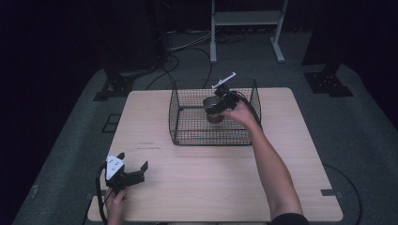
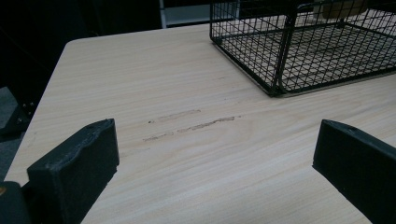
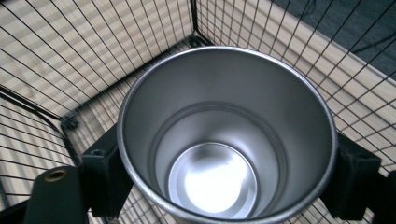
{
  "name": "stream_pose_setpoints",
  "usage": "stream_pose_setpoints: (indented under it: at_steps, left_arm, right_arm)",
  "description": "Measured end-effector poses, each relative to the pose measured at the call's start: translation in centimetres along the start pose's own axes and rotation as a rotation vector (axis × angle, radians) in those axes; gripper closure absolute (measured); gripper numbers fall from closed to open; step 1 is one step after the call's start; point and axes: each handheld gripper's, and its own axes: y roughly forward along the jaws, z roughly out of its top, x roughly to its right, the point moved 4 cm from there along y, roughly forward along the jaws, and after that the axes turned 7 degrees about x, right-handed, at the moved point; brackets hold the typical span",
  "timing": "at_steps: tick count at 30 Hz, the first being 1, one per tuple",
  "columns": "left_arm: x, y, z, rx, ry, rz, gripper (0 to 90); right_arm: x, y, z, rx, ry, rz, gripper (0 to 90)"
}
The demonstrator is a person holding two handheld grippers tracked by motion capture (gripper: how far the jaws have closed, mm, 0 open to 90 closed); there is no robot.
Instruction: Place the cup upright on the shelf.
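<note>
A steel cup (image 1: 213, 107) with an empty, shiny inside (image 3: 224, 140) is held upright inside the black wire basket (image 1: 187, 123) at its far right part. My right gripper (image 1: 220, 104) is shut on the cup, one black jaw on each side of its wall. Whether the cup's base rests on the basket floor is hidden. My left gripper (image 1: 133, 171) sits near the table's front left corner, open, nothing between its jaws. In the left gripper view the bare wood shows between the jaws (image 2: 215, 158) and the basket's near corner (image 2: 280, 60) stands ahead to the right.
The light wooden table (image 1: 211, 187) has faint scuff marks (image 2: 191, 123) in front of the basket. A white metal stand (image 1: 246, 21) and cables (image 1: 183, 51) are on the grey floor beyond the table's far edge.
</note>
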Motion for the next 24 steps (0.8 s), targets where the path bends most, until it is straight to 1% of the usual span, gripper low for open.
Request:
stream_pose_setpoints:
  at_steps: [6,8,9,13,16,19,24]
  left_arm:
    - [0.0,0.0,0.0,0.006,-0.006,0.002,0.0]
    - [0.0,0.0,0.0,0.004,-0.003,0.001,0.0]
    - [0.0,0.0,0.0,0.006,-0.005,0.001,0.0]
    - [-0.1,0.0,0.0,0.007,-0.009,0.001,0.0]
    - [-0.1,0.0,0.0,0.007,-0.010,0.001,0.0]
    - [0.0,0.0,0.0,0.007,-0.009,0.001,0.0]
    - [-0.1,0.0,0.0,0.007,-0.010,0.001,0.0]
  right_arm:
    - [-0.4,1.0,-0.2,-0.031,-0.013,0.011,17.7]
    - [-0.4,1.3,-0.2,-0.037,-0.010,0.009,17.7]
    - [-0.4,1.5,-0.2,-0.044,-0.005,0.016,17.7]
    - [-0.3,1.9,-0.3,-0.061,-0.009,0.019,17.6]
    - [-0.3,2.1,-0.4,-0.065,-0.003,0.019,17.5]
    - [-0.4,2.4,-0.5,-0.076,-0.015,0.008,17.0]
    - [-0.4,2.9,-0.7,-0.092,-0.022,0.005,17.0]
